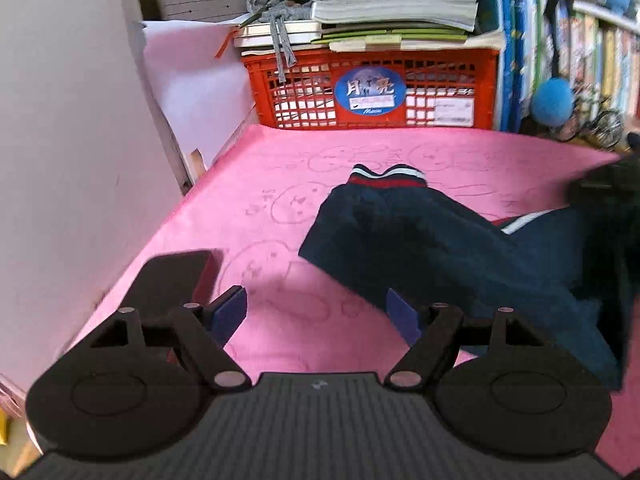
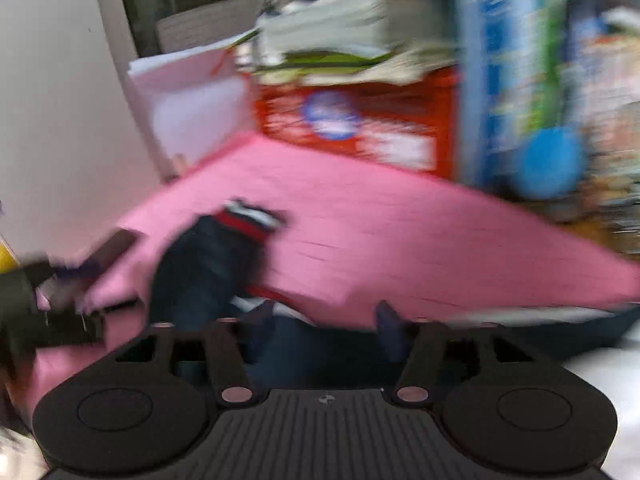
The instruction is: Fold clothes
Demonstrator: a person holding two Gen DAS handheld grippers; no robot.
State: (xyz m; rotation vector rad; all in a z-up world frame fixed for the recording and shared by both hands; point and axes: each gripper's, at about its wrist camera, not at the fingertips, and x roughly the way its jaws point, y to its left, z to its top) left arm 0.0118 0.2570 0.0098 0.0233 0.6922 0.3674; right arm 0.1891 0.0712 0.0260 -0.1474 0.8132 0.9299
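A navy garment with a red-and-white striped band at its far end lies crumpled on a pink cloth. My left gripper is open over bare pink cloth, with nothing between its fingers. The garment's near left edge lies just beyond its right finger. The right wrist view is heavily blurred. There my right gripper is open above the near part of the garment, and I see no pad pressing on the fabric.
A red crate topped with stacked books stands at the cloth's far edge. A white wall runs along the left, and a bookshelf with a blue plush ball along the right. A dark flat object lies at the cloth's left edge.
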